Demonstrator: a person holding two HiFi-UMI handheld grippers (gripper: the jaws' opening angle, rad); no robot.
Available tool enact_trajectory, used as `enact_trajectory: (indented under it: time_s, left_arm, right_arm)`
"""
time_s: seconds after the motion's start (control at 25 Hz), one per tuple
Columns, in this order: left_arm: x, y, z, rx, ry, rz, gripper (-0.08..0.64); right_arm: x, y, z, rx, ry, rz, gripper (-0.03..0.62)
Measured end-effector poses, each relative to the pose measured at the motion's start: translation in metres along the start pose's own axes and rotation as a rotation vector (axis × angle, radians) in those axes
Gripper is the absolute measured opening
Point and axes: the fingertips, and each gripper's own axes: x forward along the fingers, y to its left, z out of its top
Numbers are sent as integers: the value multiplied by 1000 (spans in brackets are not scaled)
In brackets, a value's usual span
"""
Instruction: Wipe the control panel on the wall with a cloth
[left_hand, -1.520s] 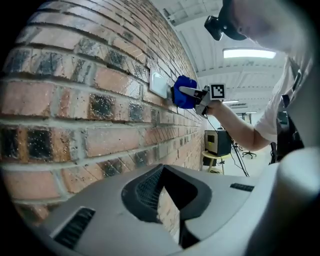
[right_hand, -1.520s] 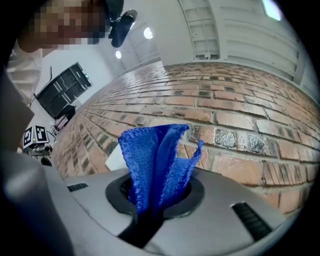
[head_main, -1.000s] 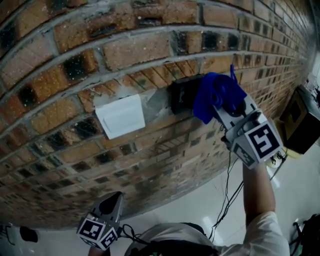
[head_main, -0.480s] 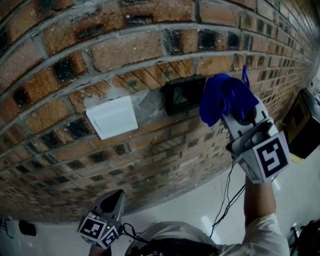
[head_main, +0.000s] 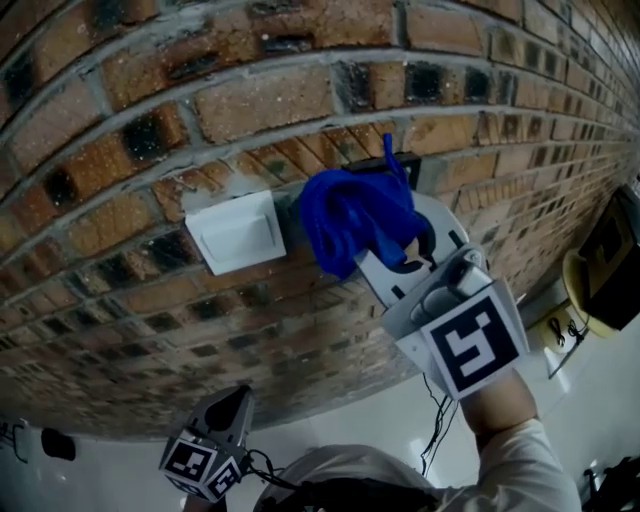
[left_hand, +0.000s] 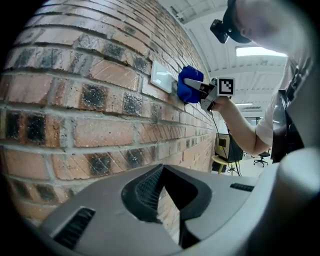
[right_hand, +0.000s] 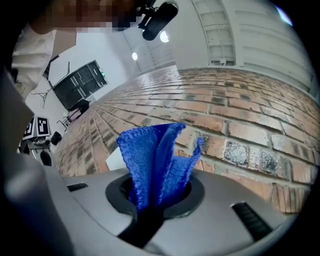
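Head view: right gripper up at brick wall, fingers pinching bunched blue cloth. Cloth lies over black control panel, just right of white switch plate. Left gripper well below panel; fingers pressed together, empty.

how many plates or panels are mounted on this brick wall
2. A white plate sits on the bricks just left of the blue cloth. A dark control panel is mostly hidden behind that cloth, with only its upper edge showing.
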Motion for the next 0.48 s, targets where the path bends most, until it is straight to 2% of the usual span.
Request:
enact_trajectory:
  time_s: [0.12,0.48]
  left_arm:
    - [-3,2,-2,-5,6,19,1]
    - [3,-12,2,15,8,15,0]
  right_arm:
    - [-13,-23,-7,25,10,-59,89]
    - [-57,-95,-39,8,53,-191,89]
